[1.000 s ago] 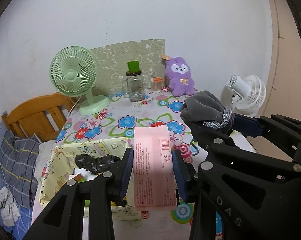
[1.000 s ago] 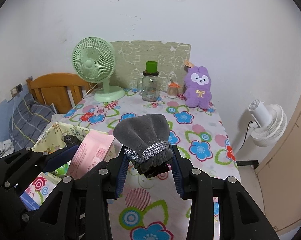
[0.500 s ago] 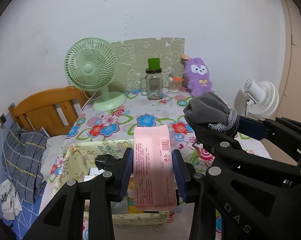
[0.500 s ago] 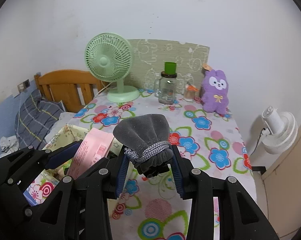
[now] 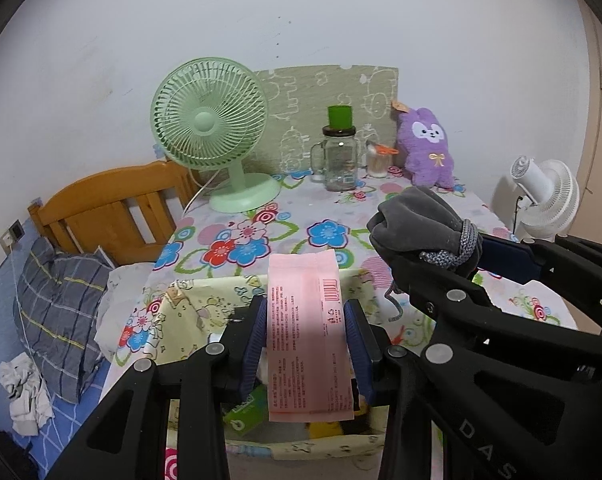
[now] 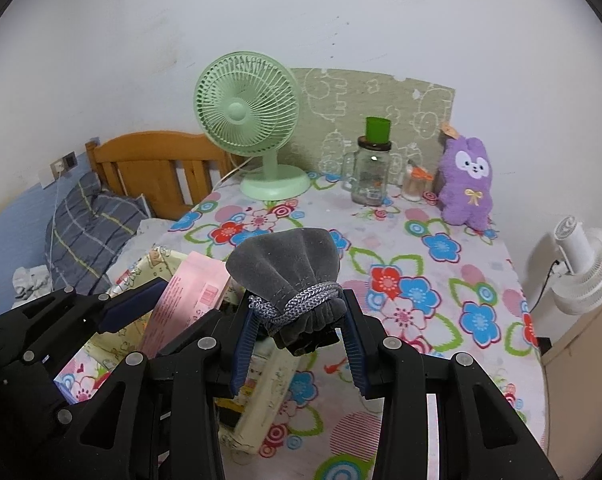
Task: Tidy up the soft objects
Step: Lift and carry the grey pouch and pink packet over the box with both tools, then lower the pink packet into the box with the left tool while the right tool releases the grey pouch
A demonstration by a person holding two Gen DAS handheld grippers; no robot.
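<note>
The left gripper [image 5: 305, 338] is clenched on a pink packet [image 5: 307, 332]: both blue fingers [image 5: 256, 336] press its long edges, partly open to the packet's width. The packet is held flat side up, its long axis running away from the camera, far end over the yellow fabric box [image 5: 189, 312] that sits at the bench's [image 5: 301, 216] near edge. A red barcode and columns of small print run along the packet; the print is too fine to read.

The right gripper [image 6: 301, 330] is clenched on a grey drawstring pouch [image 6: 285, 264], its fingers [image 6: 245, 334] pinching the gathered neck just below the wound grey cord [image 6: 305, 298]. The pouch's rounded body points forward and up, away from the camera, held above the bench beside the box, to its right. White letters "DAS" show on the right gripper's arm in the left wrist view.

Behind stand a green fan [image 6: 247, 120], a jar [image 6: 371, 174] and a purple plush [image 6: 467, 182].
</note>
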